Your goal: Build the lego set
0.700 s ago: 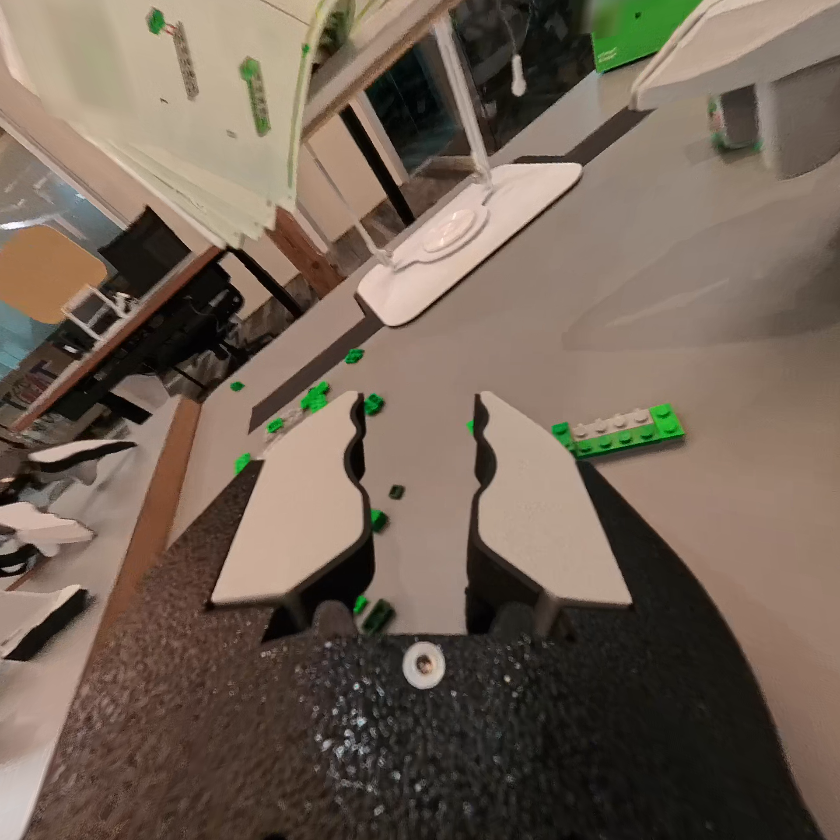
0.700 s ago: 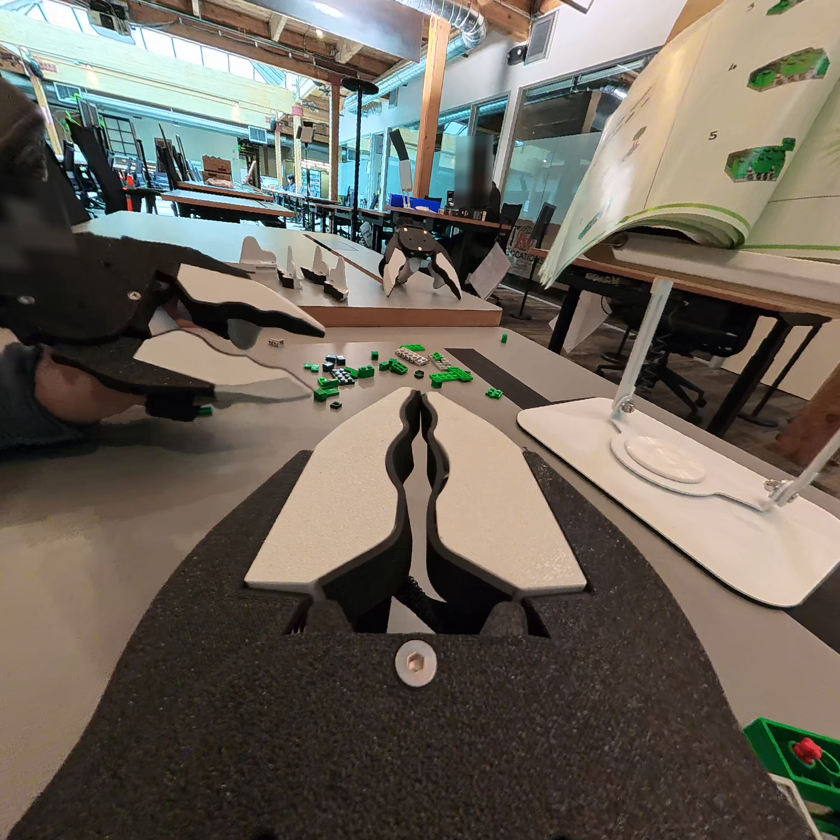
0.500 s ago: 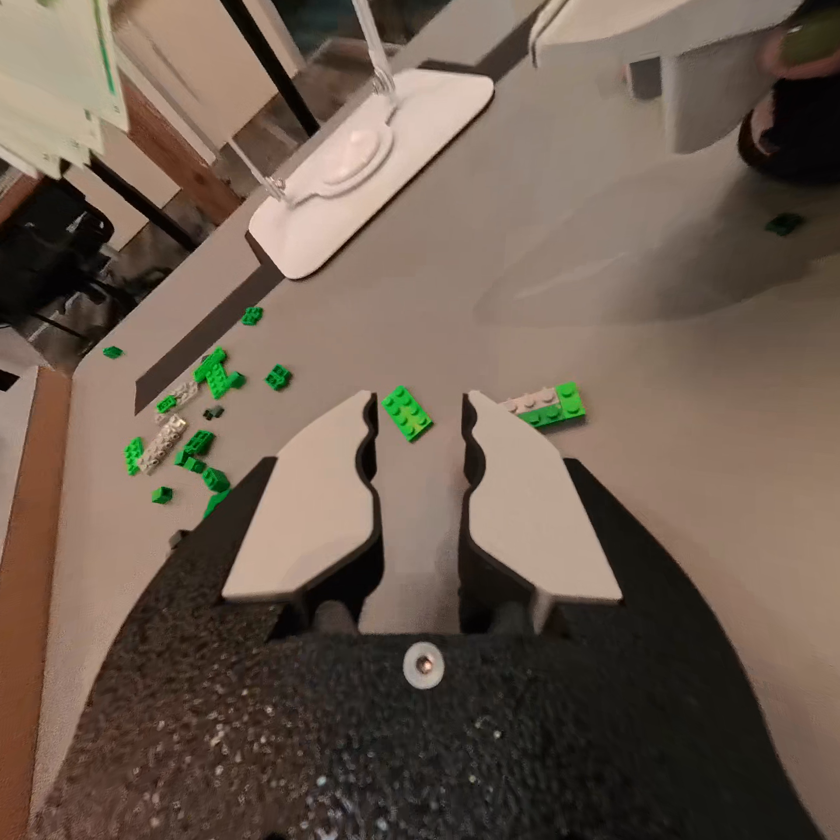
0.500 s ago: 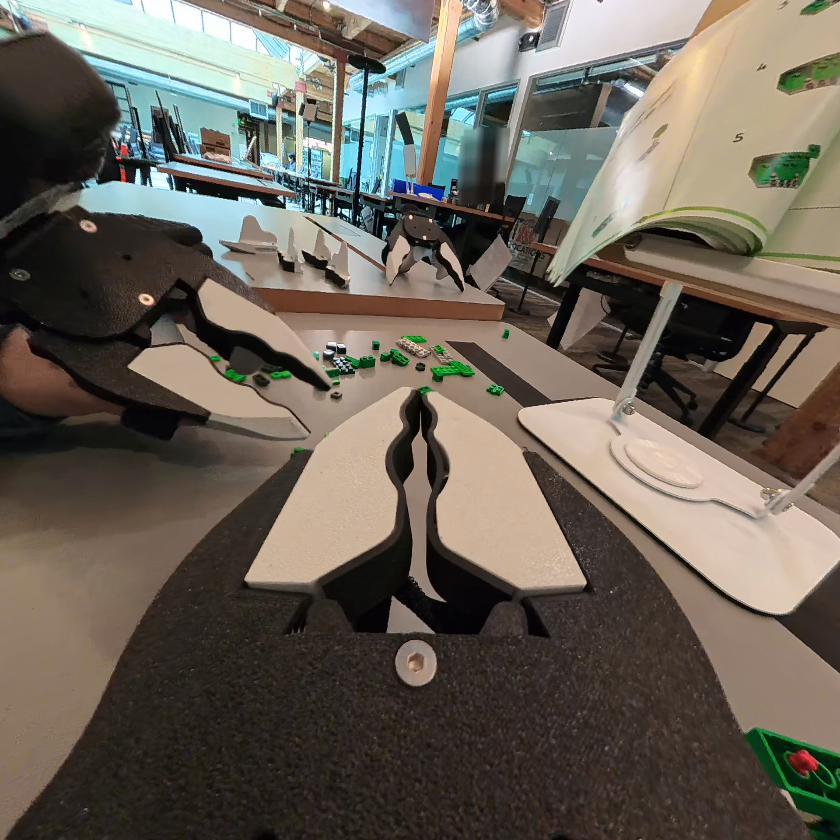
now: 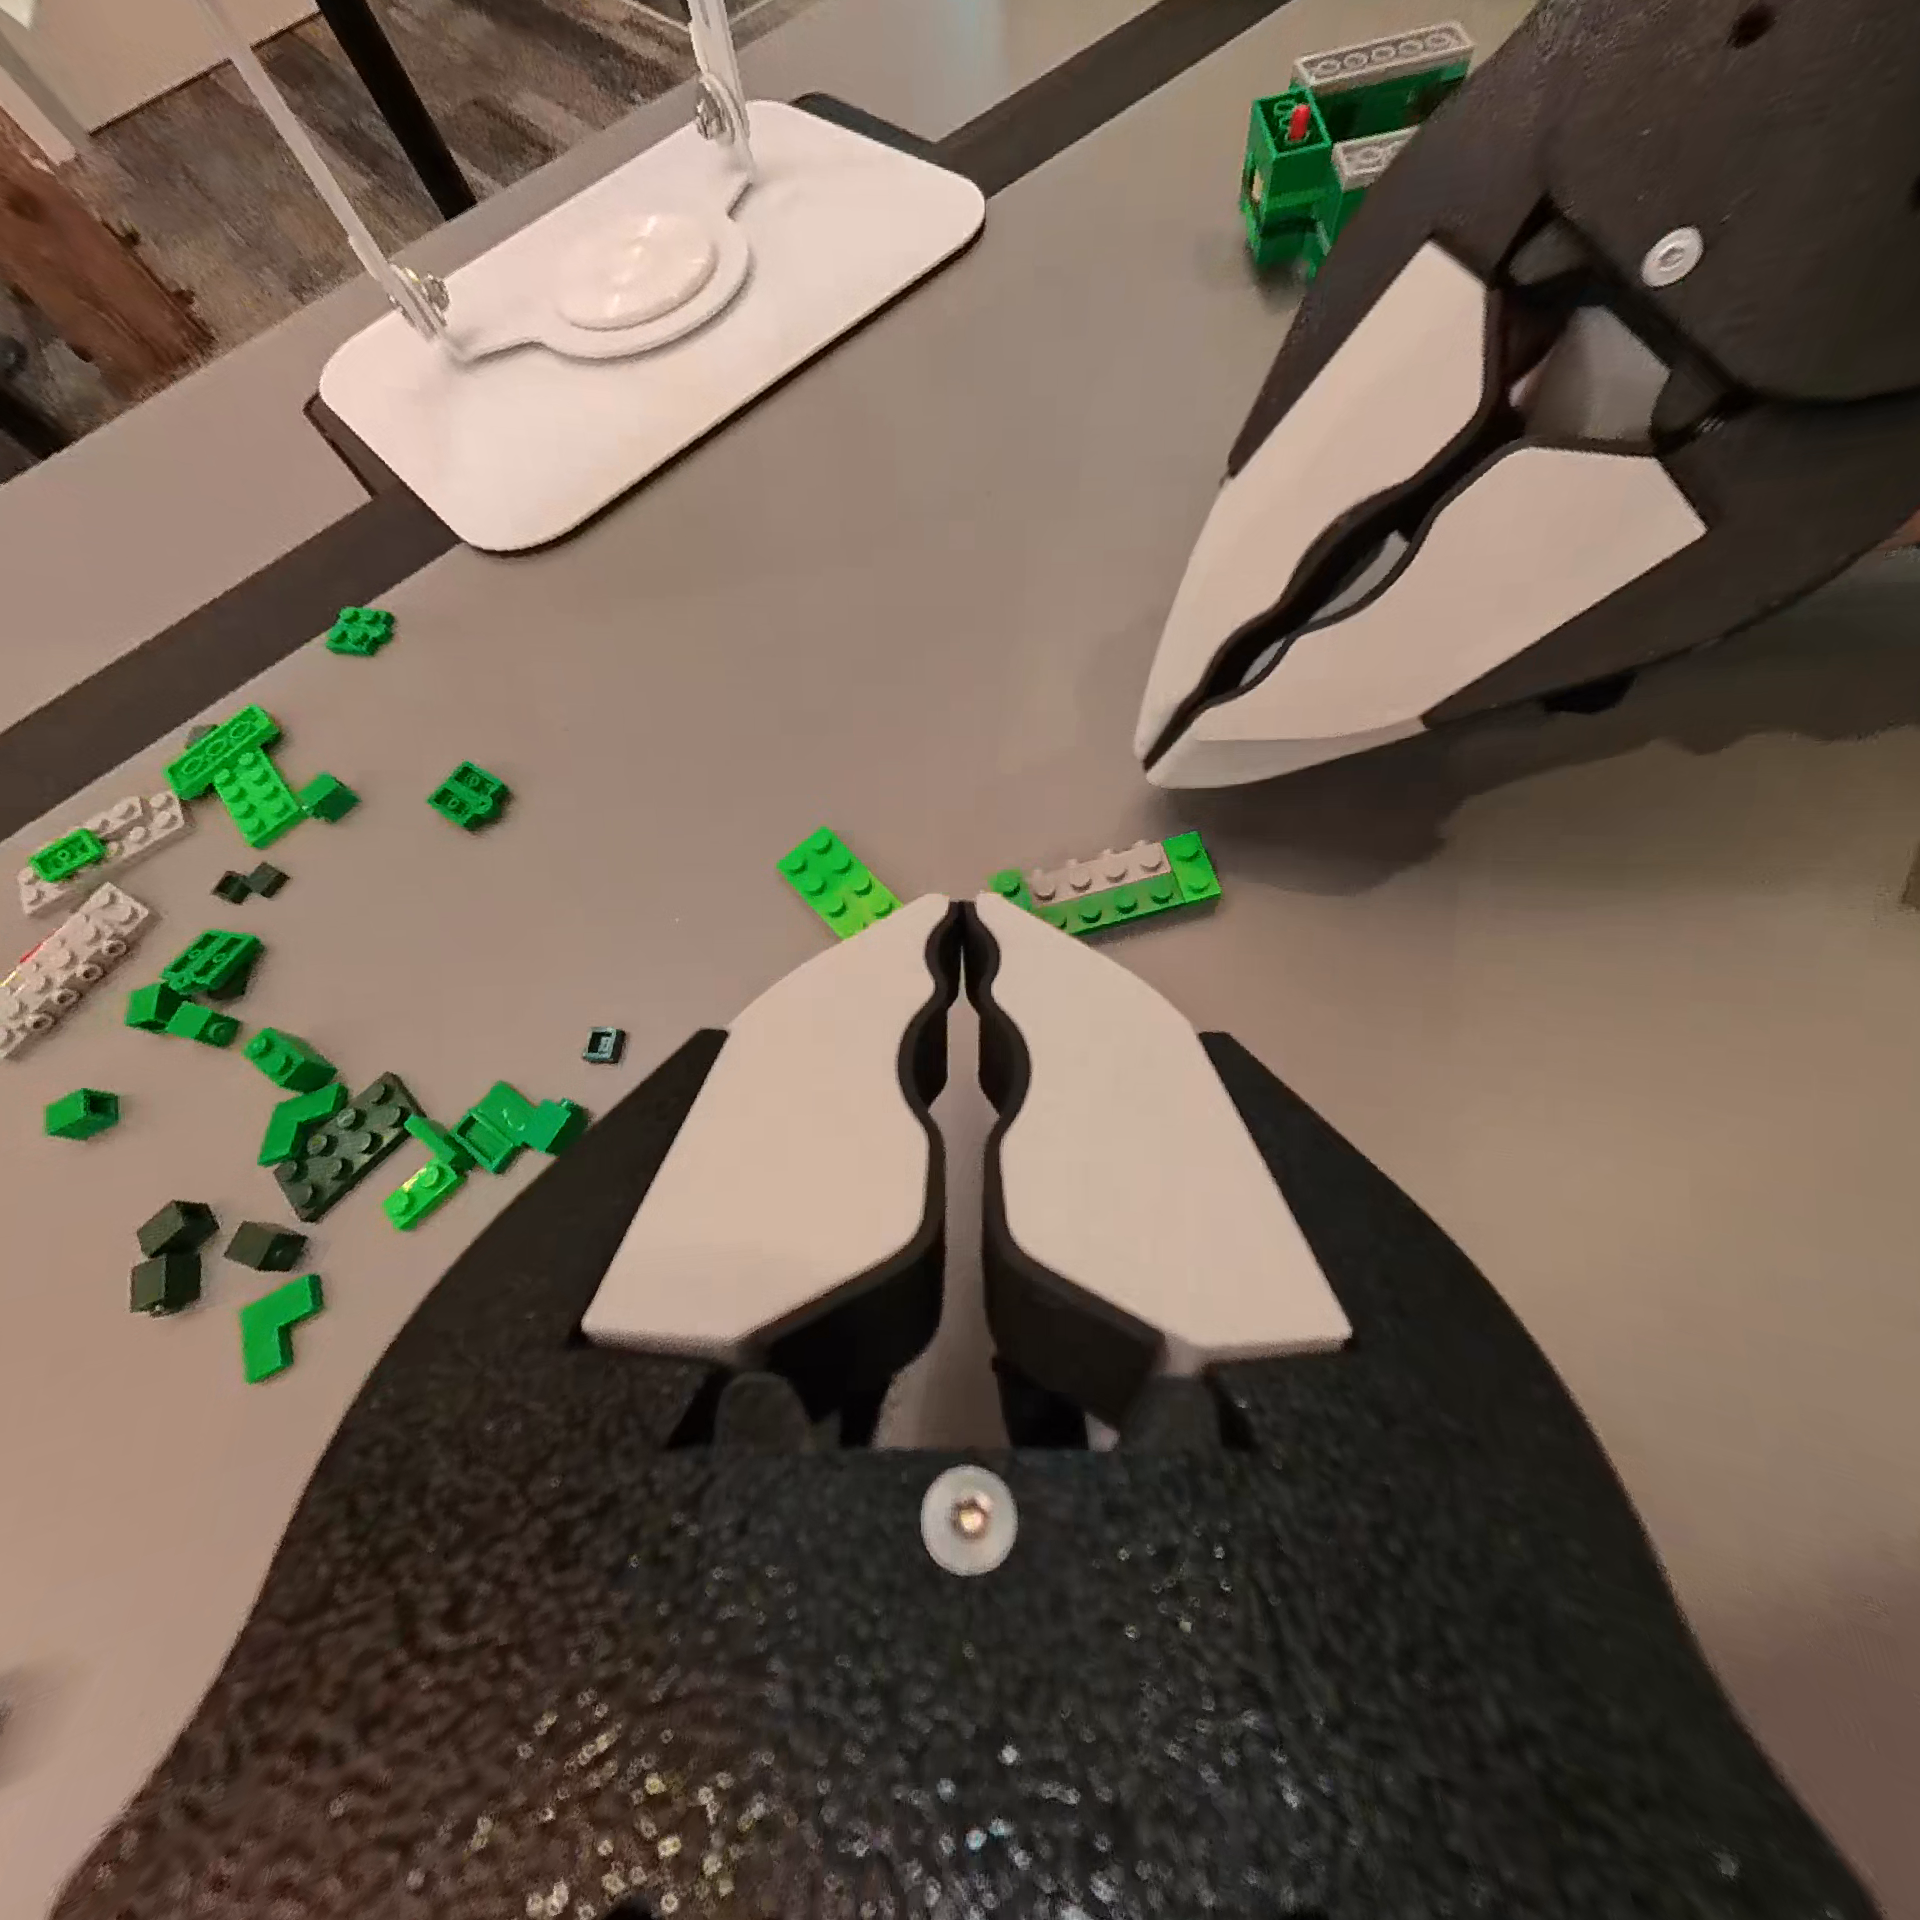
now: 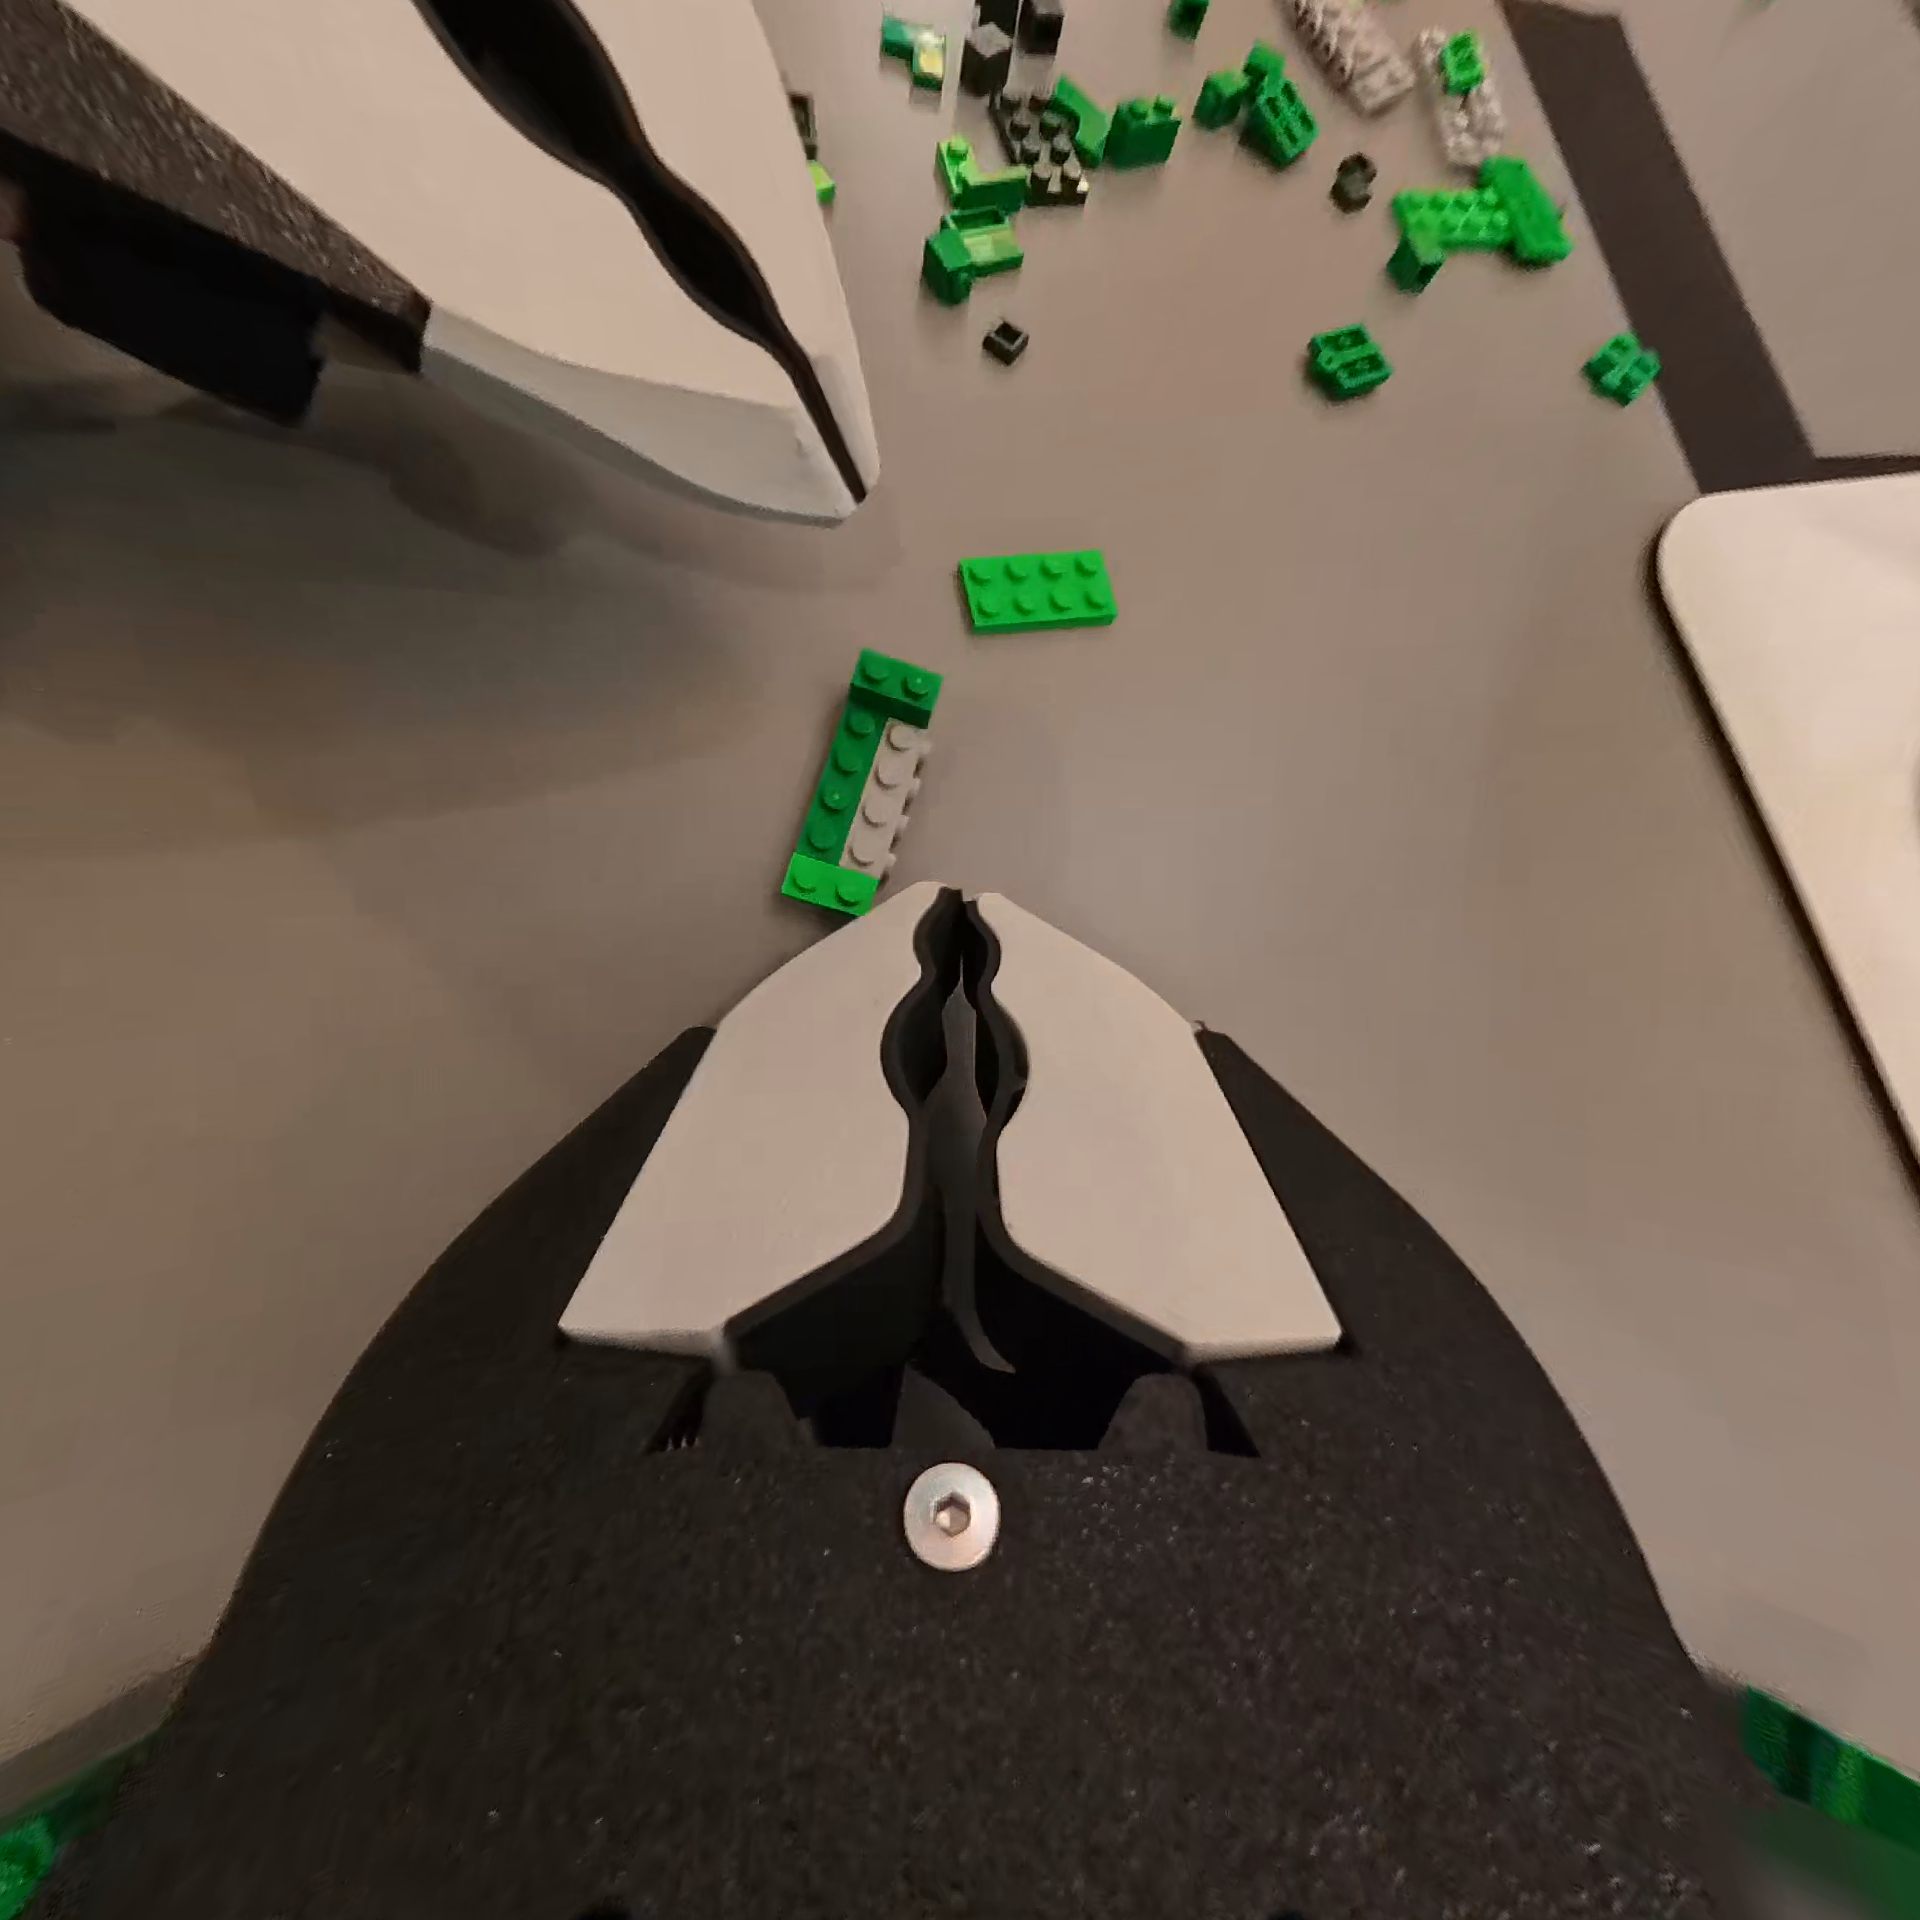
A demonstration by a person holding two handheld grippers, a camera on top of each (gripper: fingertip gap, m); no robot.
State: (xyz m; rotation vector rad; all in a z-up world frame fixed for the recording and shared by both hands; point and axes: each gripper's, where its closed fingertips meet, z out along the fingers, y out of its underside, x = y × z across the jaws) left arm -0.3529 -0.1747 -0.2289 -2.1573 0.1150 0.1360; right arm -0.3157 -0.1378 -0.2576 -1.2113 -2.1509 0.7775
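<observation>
A green and grey plate assembly [image 5: 1117, 883] lies flat on the grey table, with a loose green 2x4 plate [image 5: 836, 883] just left of it. My left gripper [image 5: 961, 906] is shut and empty, its tips just above the gap between these two pieces. My right gripper [image 6: 961, 899] is shut and empty, with its tips at the near end of the assembly [image 6: 862, 790]. The 2x4 plate [image 6: 1039, 590] lies just beyond it. The two grippers point at each other across the assembly. The right gripper [image 5: 1158, 748] also shows in the left wrist view.
Several loose green, dark green and grey bricks [image 5: 260, 1039] are scattered at the left. A white stand base [image 5: 644, 343] sits at the back. A partly built green model [image 5: 1309, 156] stands at the back right, behind the right gripper. One gripper's finger ends stand about 7 cm off the other's. From the left gripper's tips to the 2x4 plate [image 6: 1039, 590] is close to 5 cm. It turns up in the left wrist view [image 5: 844, 883] as well.
My left gripper has closed from open and tipped down over the two plates. My right gripper has tilted down from level and moved up to the assembly.
</observation>
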